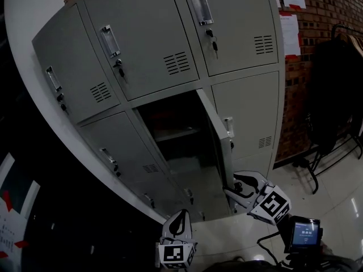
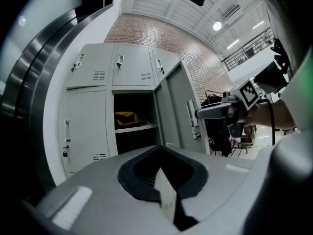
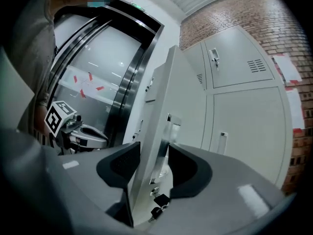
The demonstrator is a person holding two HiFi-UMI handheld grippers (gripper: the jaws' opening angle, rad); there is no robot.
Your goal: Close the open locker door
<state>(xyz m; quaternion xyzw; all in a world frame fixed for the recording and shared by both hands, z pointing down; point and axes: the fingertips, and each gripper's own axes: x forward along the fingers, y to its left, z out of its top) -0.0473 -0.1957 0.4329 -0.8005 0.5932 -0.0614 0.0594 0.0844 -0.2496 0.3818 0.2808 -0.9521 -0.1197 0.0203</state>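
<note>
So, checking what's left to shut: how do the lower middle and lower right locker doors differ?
The lower middle door stands swung out, its compartment exposed; the lower right door sits flush. The right gripper straddles the middle door's edge; nothing touches the right door. Both are grey.

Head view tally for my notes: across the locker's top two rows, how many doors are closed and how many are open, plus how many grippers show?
Closed doors: 5
Open door: 1
Grippers: 2, the left gripper and the right gripper
Total: 8
</note>
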